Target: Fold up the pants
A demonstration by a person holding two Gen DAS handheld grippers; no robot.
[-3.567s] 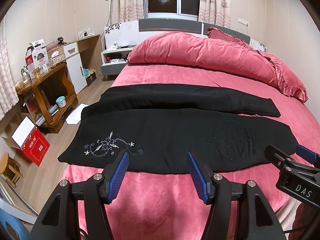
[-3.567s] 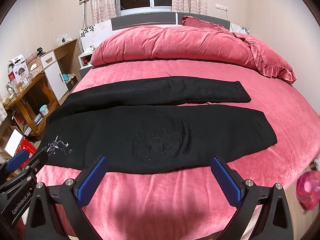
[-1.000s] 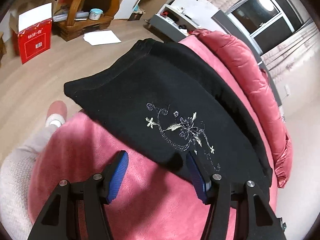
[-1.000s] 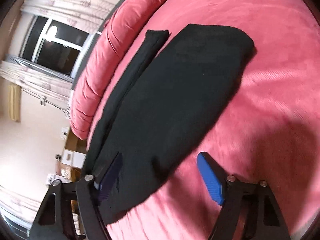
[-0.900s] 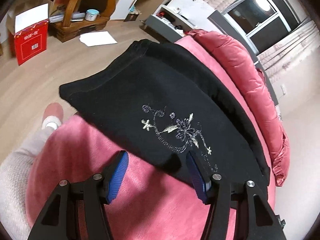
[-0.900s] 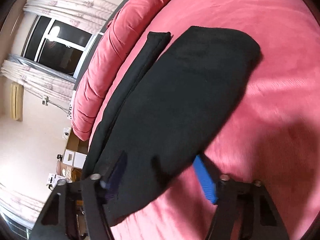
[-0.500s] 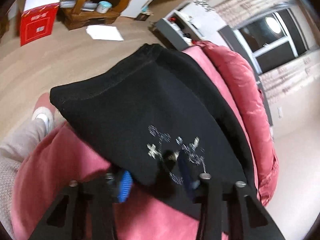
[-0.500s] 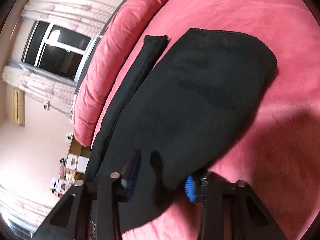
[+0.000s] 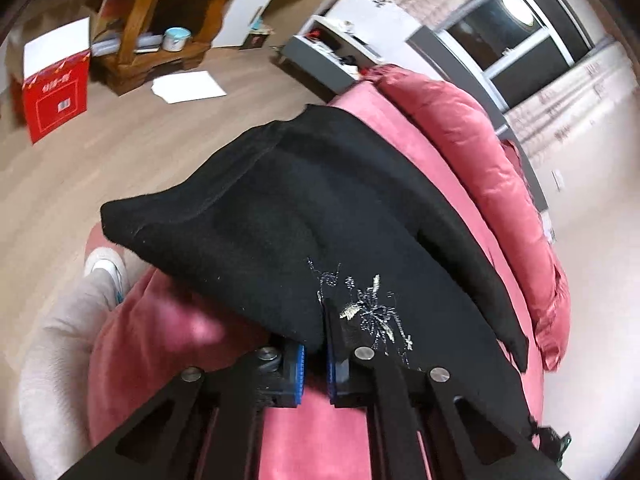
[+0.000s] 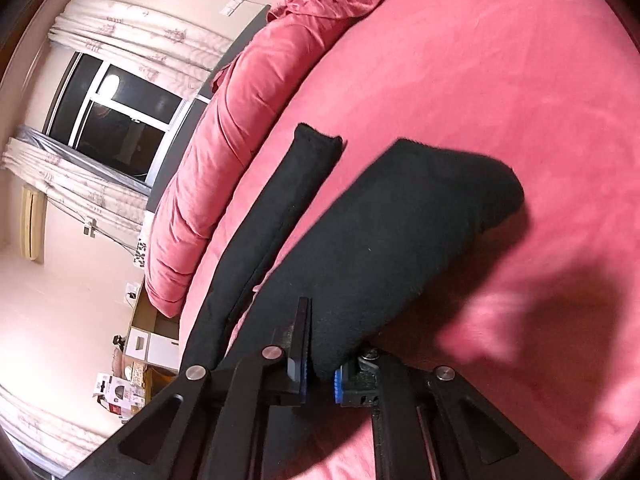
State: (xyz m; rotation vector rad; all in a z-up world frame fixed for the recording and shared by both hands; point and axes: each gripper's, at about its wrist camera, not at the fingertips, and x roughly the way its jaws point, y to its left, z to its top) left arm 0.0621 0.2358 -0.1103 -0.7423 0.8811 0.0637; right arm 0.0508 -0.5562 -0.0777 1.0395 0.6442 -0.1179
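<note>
The black pants (image 9: pixel 360 216) lie on a pink bed (image 10: pixel 500 80) near a wooden shelf (image 9: pixel 160 20) and window (image 10: pixel 120 120). Both the left gripper (image 9: pixel 314 364) and right gripper (image 10: pixel 320 376) have jaws pinched on the pants' near edge, which hides the blue pads' tips.

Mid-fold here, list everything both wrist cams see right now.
pants: one, black, on bed, near leg pinched at both ends
bed: one, pink cover
duvet: one, pink, at headboard
window: one, dark, curtained
wooden shelf: one, brown, on floor
red box: one, beside shelf
paper: one, white, on floor
left gripper: shut on pants
right gripper: shut on pants
</note>
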